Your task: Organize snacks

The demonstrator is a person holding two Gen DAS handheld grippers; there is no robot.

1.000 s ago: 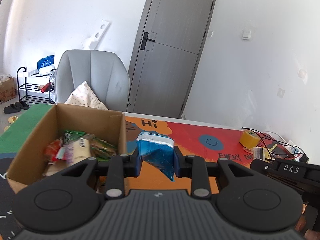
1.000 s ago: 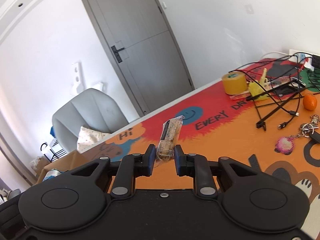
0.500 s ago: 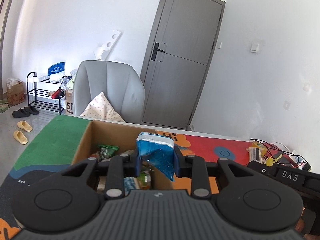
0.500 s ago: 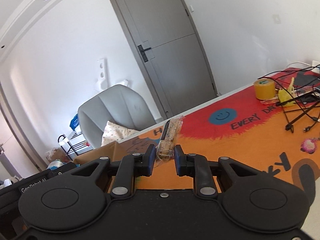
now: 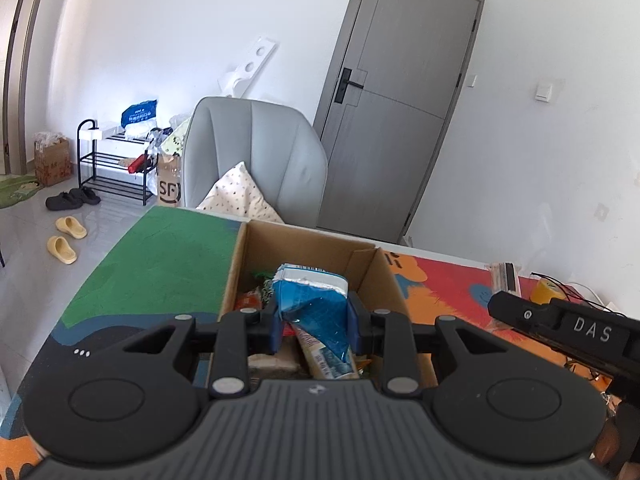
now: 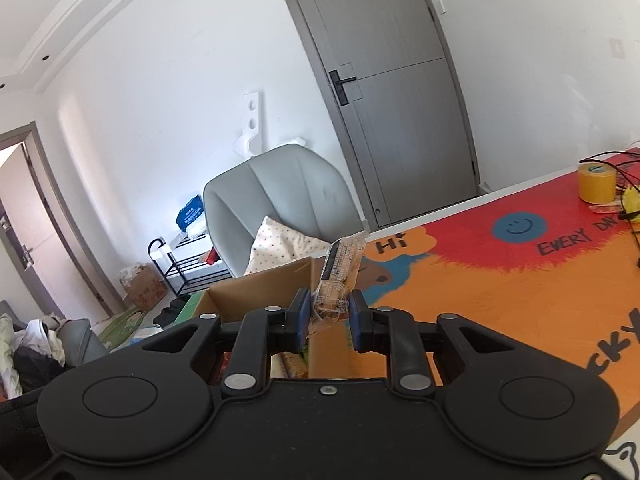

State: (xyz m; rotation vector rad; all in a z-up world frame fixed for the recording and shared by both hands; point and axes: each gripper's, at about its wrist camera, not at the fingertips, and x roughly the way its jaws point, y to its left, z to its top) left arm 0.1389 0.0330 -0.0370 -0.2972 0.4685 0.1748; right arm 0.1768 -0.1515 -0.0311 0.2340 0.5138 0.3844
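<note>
Two snacks held over the cardboard box, ready to drop

The blue packet (image 5: pixel 310 306) sits pinched in the left gripper (image 5: pixel 312 326) above the open cardboard box (image 5: pixel 236 268), over snacks already inside; the clear-wrapped biscuit bar (image 6: pixel 338 280), clamped by the right gripper (image 6: pixel 329 320), hangs at the box's right wall. Delivery seems under way: next, the right should shift left over the opening, then both let go

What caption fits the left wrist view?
Left gripper holding a blue snack packet above an open cardboard box of snacks.
</note>
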